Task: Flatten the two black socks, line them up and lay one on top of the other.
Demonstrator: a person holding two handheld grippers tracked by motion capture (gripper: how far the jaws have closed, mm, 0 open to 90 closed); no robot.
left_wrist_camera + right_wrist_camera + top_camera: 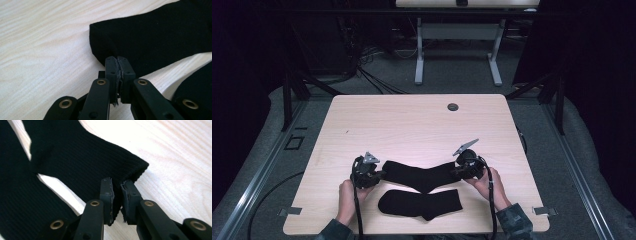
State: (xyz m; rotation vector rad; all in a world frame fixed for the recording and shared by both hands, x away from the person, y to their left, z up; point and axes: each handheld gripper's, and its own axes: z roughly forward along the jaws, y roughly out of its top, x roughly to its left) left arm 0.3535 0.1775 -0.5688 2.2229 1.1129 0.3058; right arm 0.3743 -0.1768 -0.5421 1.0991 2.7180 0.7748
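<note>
Two black socks lie on a light wooden table (412,120). The farther sock (422,176) is bent in a shallow V and stretches between my two grippers. My left gripper (381,175) is shut on its left end; in the left gripper view the pads (119,63) pinch the edge of this sock (155,37). My right gripper (455,172) grips the ribbed cuff at the right end, and the cuff fabric (82,162) sits between the pads of that gripper (117,186). The nearer sock (419,204) lies flat and untouched by the front edge.
A small round cable hole (453,106) sits near the table's far edge. Bare wood stretches beyond the socks. Behind the table stands another desk's white frame (419,50), with cables on the grey floor. The nearer sock (197,82) (20,202) lies close under both grippers.
</note>
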